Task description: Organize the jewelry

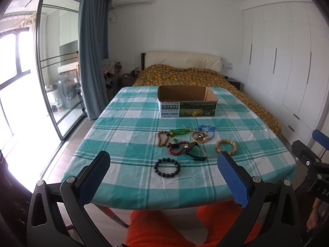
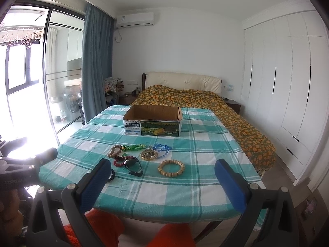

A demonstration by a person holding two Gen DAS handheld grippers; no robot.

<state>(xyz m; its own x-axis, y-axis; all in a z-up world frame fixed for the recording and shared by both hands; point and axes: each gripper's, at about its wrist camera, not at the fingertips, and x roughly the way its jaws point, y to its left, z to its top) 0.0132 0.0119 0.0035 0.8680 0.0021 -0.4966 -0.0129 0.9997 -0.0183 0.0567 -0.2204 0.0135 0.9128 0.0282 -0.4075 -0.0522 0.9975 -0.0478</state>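
Several pieces of jewelry lie on a teal checked tablecloth (image 1: 127, 127). Nearest is a black bead bracelet (image 1: 167, 167), then a black watch-like band (image 1: 195, 150), a red and black bead bracelet (image 1: 176, 147), a tan wooden bracelet (image 1: 226, 147), a gold round piece (image 1: 198, 136), a blue chain (image 1: 207, 128), green beads (image 1: 178, 131) and a brown bead bracelet (image 1: 161, 138). An open cardboard box (image 1: 187, 100) stands behind them. My left gripper (image 1: 164, 164) is open and empty above the table's near edge. My right gripper (image 2: 162, 170) is open and empty, near the tan bracelet (image 2: 171, 167).
A bed with an orange patterned cover (image 1: 185, 74) lies behind the table. White wardrobes (image 1: 287, 61) line the right wall. Glass doors and a blue curtain (image 1: 92, 51) are at the left. Orange-clad knees (image 1: 164, 226) show below the table's edge.
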